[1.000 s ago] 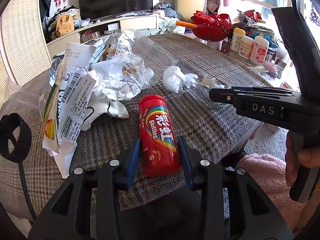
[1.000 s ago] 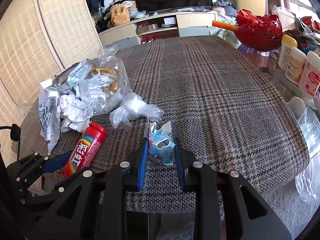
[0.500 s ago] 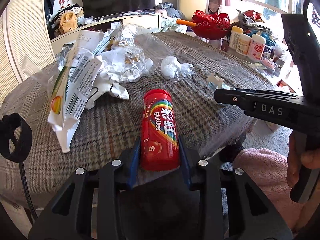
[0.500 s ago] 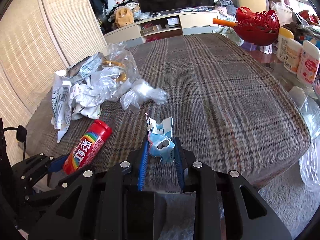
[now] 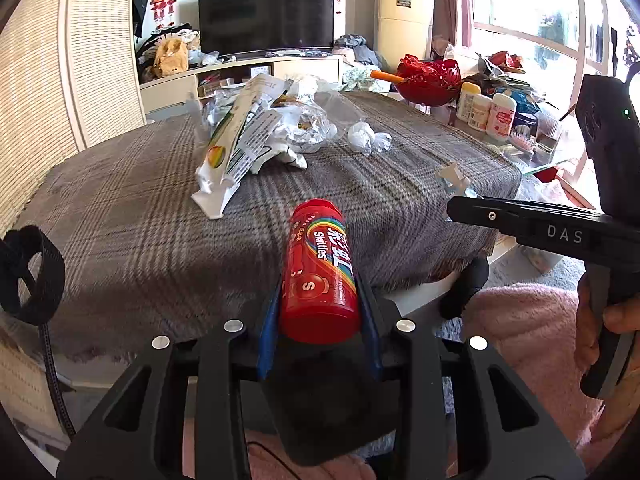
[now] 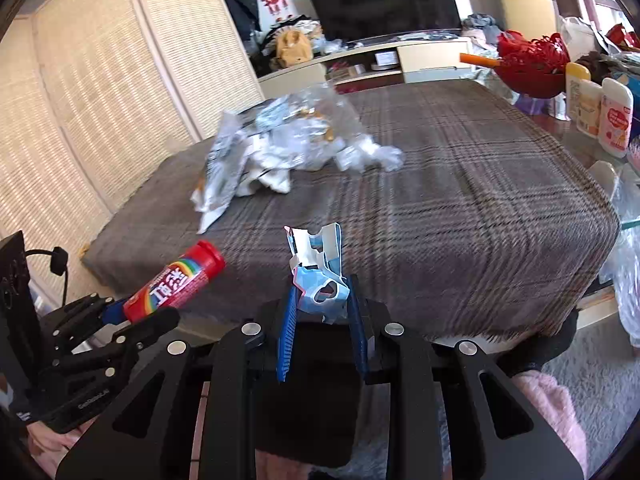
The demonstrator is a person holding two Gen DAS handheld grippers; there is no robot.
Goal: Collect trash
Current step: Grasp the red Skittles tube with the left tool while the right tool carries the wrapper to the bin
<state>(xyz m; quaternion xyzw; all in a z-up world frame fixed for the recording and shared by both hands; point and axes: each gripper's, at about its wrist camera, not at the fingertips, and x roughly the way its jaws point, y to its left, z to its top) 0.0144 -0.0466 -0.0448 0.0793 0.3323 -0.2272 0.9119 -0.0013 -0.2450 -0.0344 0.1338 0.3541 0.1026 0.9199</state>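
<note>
My left gripper (image 5: 319, 300) is shut on a red Skittles tube (image 5: 318, 268), held lifted at the near edge of the plaid-covered table (image 5: 140, 208). The same tube (image 6: 176, 278) shows at the lower left of the right wrist view. My right gripper (image 6: 322, 300) is shut on a crumpled blue and white carton (image 6: 318, 276), also raised off the table (image 6: 480, 208). From the left wrist view that carton (image 5: 454, 174) peeks above the right gripper's black finger. A heap of white wrappers and clear plastic bags (image 5: 264, 136) (image 6: 288, 148) lies farther back on the cloth.
A red basket (image 5: 430, 80) and several white bottles (image 5: 486, 110) stand at the table's back right. A TV (image 5: 266, 16) and low shelf sit behind. A wicker screen (image 6: 100, 80) lines the left side. A hand (image 5: 612, 320) grips the right tool over pink fabric (image 5: 520, 320).
Both grippers have pulled back toward the near table edge with their loads. The Skittles tube and the carton have risen off the cloth, and the trash heap now looks farther away.
</note>
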